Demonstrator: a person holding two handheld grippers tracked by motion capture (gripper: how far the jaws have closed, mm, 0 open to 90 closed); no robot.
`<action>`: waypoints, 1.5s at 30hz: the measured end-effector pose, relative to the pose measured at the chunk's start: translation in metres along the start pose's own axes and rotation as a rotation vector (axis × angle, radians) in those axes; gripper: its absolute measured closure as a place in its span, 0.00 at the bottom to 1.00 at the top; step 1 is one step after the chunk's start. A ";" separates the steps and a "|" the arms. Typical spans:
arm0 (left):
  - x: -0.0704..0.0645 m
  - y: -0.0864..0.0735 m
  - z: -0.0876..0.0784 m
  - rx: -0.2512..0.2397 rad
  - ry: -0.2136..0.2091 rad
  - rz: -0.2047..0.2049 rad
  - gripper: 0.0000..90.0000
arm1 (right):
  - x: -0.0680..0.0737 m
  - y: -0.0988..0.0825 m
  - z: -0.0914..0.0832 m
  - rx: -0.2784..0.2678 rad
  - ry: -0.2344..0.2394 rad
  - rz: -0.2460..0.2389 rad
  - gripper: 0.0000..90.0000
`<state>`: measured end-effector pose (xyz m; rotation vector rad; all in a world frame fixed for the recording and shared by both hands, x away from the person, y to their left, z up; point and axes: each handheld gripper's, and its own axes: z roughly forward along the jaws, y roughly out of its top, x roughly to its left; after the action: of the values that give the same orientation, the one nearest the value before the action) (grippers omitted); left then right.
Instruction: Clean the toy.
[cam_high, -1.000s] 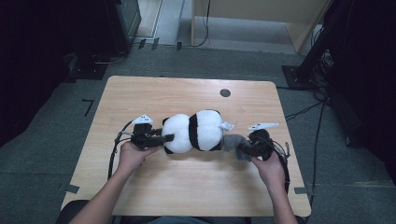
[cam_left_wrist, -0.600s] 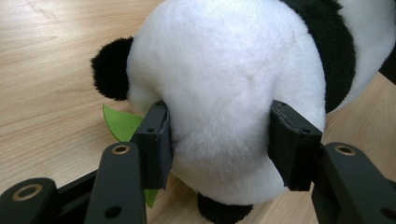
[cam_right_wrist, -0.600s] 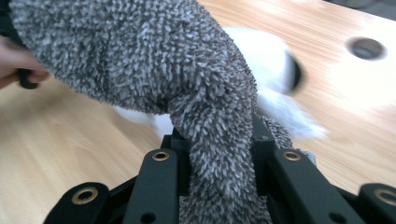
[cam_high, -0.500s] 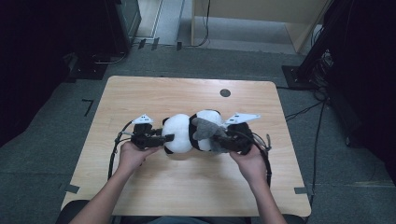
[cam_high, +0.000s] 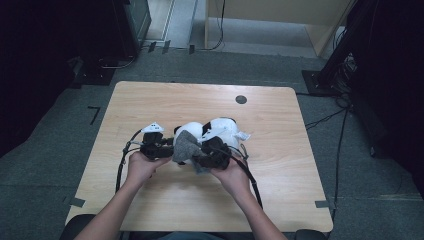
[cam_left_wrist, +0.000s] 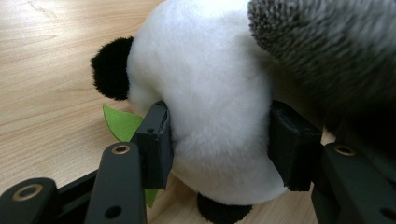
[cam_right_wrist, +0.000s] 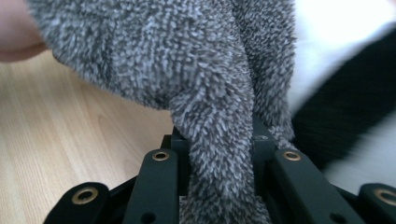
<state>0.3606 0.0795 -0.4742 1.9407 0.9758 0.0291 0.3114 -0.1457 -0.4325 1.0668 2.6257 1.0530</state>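
Note:
A black-and-white panda plush (cam_high: 220, 131) lies at the middle of the wooden table (cam_high: 300, 165). My left gripper (cam_high: 159, 145) holds its left end. In the left gripper view the jaws of the left gripper (cam_left_wrist: 217, 135) press into the white plush (cam_left_wrist: 210, 88) from both sides, and a green felt leaf (cam_left_wrist: 120, 122) sticks out beside it. My right gripper (cam_high: 214, 155) is shut on a grey fuzzy cloth (cam_high: 187, 145) that drapes over the panda's near left side. In the right gripper view the cloth (cam_right_wrist: 187, 60) runs down between the jaws of the right gripper (cam_right_wrist: 219, 149).
A dark round grommet (cam_high: 241, 99) sits near the table's far edge. Black cables (cam_high: 248, 176) trail from both grippers across the table. Dark stands and cables (cam_high: 330, 117) ring the table on the grey floor. Bare wood lies to the far side and the right.
My right gripper has carried the grey cloth leftward, from the panda's right end across to its left part, close to the left gripper. The left gripper has stayed put.

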 end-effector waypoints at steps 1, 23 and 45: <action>0.000 0.000 0.000 0.001 0.002 0.002 0.52 | 0.003 0.000 0.005 0.005 0.003 -0.008 0.80; 0.000 0.000 0.000 -0.001 -0.001 -0.003 0.52 | 0.019 -0.015 0.057 0.212 0.096 -0.022 0.80; 0.000 0.000 0.000 0.005 0.002 0.008 0.52 | -0.030 -0.050 0.001 0.147 -0.026 0.061 0.80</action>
<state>0.3607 0.0793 -0.4737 1.9494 0.9701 0.0336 0.3054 -0.1901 -0.4697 1.1887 2.7014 0.8615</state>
